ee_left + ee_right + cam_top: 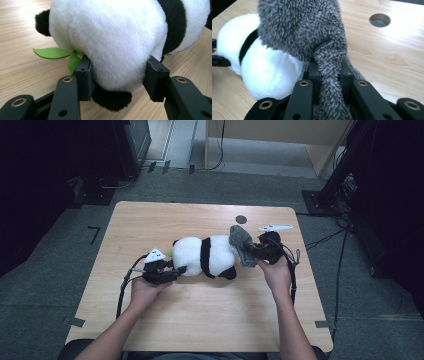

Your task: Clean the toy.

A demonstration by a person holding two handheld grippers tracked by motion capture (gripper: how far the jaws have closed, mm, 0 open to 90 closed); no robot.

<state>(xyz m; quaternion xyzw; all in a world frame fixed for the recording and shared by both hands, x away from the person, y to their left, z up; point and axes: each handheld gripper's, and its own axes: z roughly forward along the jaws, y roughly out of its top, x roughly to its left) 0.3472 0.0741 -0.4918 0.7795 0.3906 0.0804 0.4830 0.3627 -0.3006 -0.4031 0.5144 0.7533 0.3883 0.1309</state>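
High view: a plush panda (207, 256) lies on its side near the middle of a light wooden tabletop (200, 315), with 1 claw at each end of it. The left claw (176, 271), held in the person's left hand (145, 290), meets the white end of the panda; the right claw (248, 251), held in the right hand (276, 270), meets a grey fuzzy cloth (241, 244) that touches the panda's other end. A round hole (241, 219) sits in the tabletop beyond the cloth.

Left gripper view: the 2 jaws of the left claw (117, 80) are clamped on the panda's (112, 37) white body, 1 pad pressed into the fur on each side, with a black plush patch just below the grip. 2 green felt leaves (53, 53) project from under the toy onto the tabletop (22, 72).

Right gripper view: the jaws of the right claw (329, 72) are drawn together on a narrow strip of the grey cloth (302, 27), which spreads wider above them and lies against the panda (269, 72). The hole (379, 20) appears at upper right.
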